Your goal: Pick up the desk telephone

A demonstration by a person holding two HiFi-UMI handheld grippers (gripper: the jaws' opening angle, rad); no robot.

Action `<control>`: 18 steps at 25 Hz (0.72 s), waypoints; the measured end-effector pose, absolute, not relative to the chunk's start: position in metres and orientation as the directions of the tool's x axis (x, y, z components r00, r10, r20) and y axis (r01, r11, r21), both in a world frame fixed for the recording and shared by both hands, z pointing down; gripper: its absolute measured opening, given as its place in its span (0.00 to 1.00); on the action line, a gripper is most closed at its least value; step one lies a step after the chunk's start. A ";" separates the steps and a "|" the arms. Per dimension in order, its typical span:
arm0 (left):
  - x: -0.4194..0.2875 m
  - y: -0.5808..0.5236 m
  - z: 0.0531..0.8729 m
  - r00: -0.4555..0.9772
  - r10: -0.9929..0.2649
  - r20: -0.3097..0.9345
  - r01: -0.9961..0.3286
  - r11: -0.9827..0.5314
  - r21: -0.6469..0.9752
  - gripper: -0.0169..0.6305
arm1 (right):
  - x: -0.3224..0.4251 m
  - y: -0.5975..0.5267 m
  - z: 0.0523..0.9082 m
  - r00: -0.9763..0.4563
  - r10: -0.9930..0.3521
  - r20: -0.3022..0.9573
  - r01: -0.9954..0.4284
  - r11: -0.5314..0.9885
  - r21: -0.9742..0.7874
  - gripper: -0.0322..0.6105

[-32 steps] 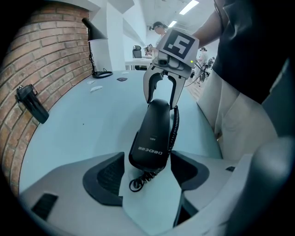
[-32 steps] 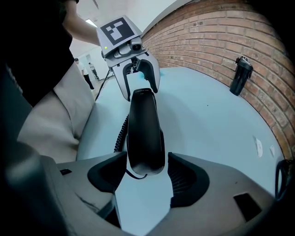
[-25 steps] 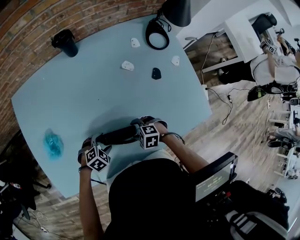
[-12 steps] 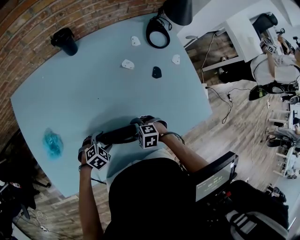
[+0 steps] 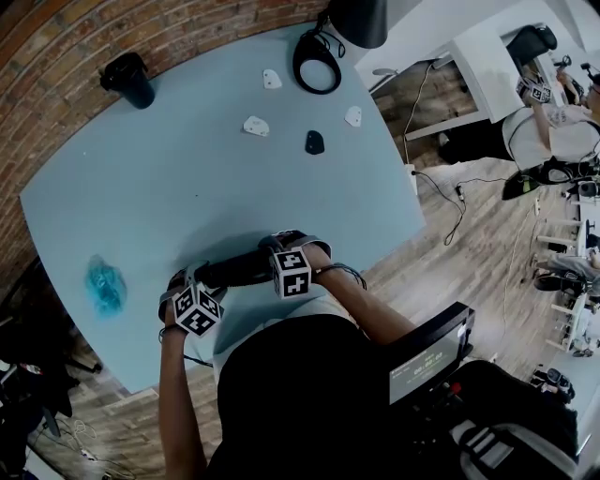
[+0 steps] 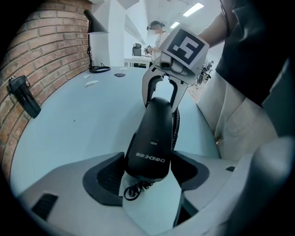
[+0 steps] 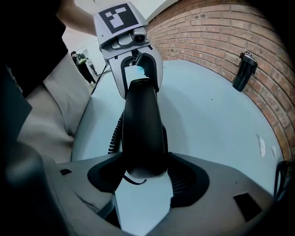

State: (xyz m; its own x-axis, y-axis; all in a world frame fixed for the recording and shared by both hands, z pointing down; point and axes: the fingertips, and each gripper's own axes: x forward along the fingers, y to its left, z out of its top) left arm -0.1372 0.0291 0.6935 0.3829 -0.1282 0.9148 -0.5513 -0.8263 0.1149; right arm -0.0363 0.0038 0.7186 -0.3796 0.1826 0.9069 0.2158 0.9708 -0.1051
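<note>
left gripper (image 6: 147,177): jaws clenched on one end of the black telephone handset (image 6: 154,133), dark pads pressed against both its sides. white print "chino-e" reads on the handset just ahead of the pads. a loop of coiled cord (image 6: 133,190) hangs below the gripped end, and more coil runs along the handset's right side.

right gripper (image 7: 143,177): jaws clamped on the opposite end of the same handset, pads touching both flanks. each gripper view shows the other gripper, with its marker cube, closed around the far end, so the handset spans between the two, roughly level.

head view: the handset lies crosswise in front of the person, over the near edge of the light blue table (image 5: 187,178), close to the torso. cannot tell whether it clears the tabletop.

further out on the table: a crumpled blue wrapper (image 5: 105,284) well to the left of the left gripper. at the far left corner a black cup (image 5: 127,82) by the brick wall (image 5: 187,33). at the far edge a black desk lamp (image 5: 356,19) with a ring-shaped base (image 5: 316,66). near it, three small white pieces (image 5: 255,127) and a small black object (image 5: 314,142), well apart from the grippers.
</note>
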 end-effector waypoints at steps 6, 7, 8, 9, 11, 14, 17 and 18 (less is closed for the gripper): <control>-0.136 0.029 0.699 0.355 -0.132 0.925 -0.556 -0.826 0.095 0.56 | -0.039 0.004 0.715 -0.358 0.173 0.918 0.225 0.970 -0.095 0.48; -0.136 0.029 0.700 0.350 -0.134 0.927 -0.557 -0.826 0.091 0.56 | -0.039 0.004 0.715 -0.357 0.173 0.918 0.226 0.970 -0.095 0.48; -0.136 0.028 0.701 0.345 -0.135 0.929 -0.560 -0.824 0.088 0.56 | -0.039 0.004 0.715 -0.358 0.173 0.917 0.226 0.969 -0.095 0.48; -0.136 0.028 0.702 0.341 -0.136 0.930 -0.566 -0.820 0.088 0.56 | -0.039 0.003 0.715 -0.361 0.173 0.916 0.225 0.970 -0.095 0.48; -0.134 0.028 0.706 0.342 -0.131 0.931 -0.598 -0.794 0.108 0.57 | -0.039 0.004 0.716 -0.372 0.174 0.912 0.215 0.972 -0.097 0.49; -0.130 0.026 0.711 0.375 -0.137 0.917 -0.650 -0.744 0.154 0.60 | -0.039 0.004 0.717 -0.392 0.174 0.904 0.205 0.974 -0.098 0.50; -0.130 0.026 0.711 0.399 -0.162 0.903 -0.651 -0.744 0.154 0.59 | -0.039 0.003 0.717 -0.413 0.174 0.894 0.202 0.975 -0.096 0.50; -0.130 0.026 0.711 0.403 -0.165 0.900 -0.647 -0.747 0.153 0.59 | -0.039 0.003 0.717 -0.420 0.173 0.891 0.200 0.975 -0.096 0.50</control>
